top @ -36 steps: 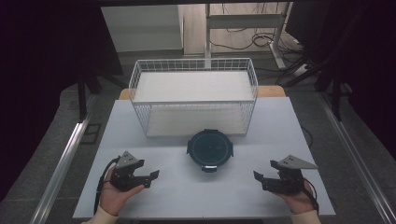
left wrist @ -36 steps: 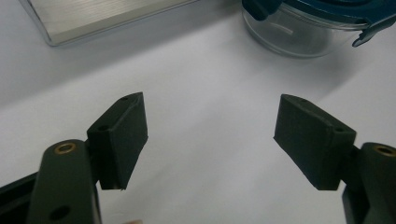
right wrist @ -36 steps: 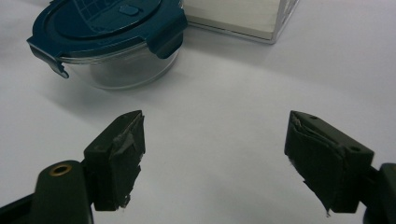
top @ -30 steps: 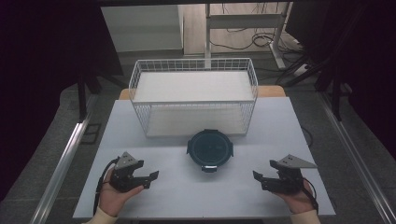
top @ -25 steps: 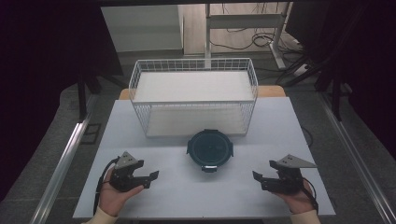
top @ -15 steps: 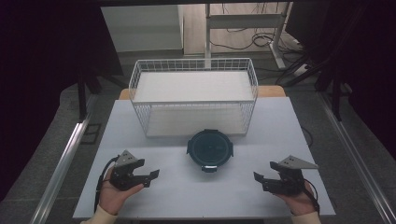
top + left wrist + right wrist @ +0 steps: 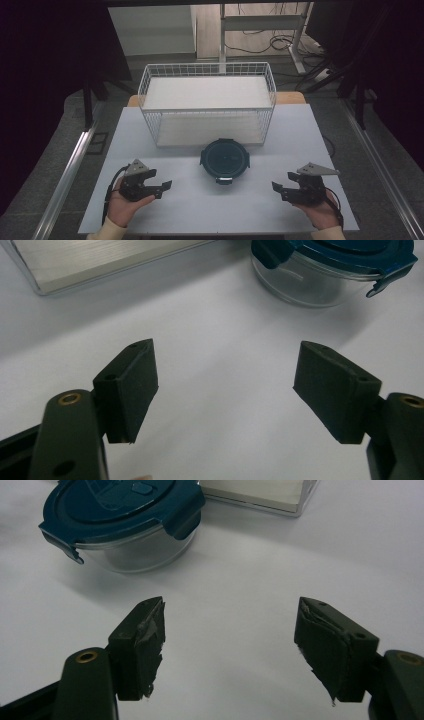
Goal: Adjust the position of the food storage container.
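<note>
White counter (image 7: 165, 150) took up most of the shot, and I'll use the container as my reference for everything else. Just behind the container sat a white wire basket (image 7: 150, 107), nothing in it as far as I could tell, so my guess is that's where things were headed. The container (image 7: 225, 159) itself was a round glass tub with a dark teal clip-on lid, parked dead centre on the counter, lid on. That made sense as a start position since either hand could reach it. The left gripper (image 7: 159, 187) sat to the container's near left, the right gripper (image 7: 280, 191) to its near right, both well apart from it and both pointing inward at it. Each had its jaws wide apart with nothing between them, so it looked like a ready pose before a grab.
</note>
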Demonstrator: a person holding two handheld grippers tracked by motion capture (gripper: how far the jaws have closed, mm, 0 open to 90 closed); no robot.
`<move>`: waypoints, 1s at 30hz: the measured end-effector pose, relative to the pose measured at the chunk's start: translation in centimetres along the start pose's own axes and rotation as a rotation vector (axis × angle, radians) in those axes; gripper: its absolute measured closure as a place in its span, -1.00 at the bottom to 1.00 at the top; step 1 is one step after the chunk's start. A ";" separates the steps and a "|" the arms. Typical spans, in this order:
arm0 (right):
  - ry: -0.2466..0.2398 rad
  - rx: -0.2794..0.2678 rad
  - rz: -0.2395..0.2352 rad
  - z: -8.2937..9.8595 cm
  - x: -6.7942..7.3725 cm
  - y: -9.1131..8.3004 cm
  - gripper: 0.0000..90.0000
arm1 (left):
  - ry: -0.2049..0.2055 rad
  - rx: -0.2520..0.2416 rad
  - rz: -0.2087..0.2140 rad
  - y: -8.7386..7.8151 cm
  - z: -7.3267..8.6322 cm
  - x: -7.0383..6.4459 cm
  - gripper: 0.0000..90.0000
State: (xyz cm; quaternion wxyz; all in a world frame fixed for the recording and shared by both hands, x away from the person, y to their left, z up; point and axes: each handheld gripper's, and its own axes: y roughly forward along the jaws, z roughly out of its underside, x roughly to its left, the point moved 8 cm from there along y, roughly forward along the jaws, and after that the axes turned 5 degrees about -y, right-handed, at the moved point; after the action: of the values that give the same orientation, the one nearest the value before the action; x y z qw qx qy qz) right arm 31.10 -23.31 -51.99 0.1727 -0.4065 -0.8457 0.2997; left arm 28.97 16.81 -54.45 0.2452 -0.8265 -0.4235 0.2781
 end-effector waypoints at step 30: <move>-0.106 0.127 -0.014 -7.9 0.4 4.8 0.38 | -0.016 -0.014 0.025 -0.4 -0.2 -0.1 -0.44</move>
State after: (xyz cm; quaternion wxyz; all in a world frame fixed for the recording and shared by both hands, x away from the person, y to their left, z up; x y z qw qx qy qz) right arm 37.86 -17.74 -49.09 0.1551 -0.3723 -0.8358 0.3725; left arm 28.86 16.92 -54.01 0.2325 -0.8313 -0.4169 0.2848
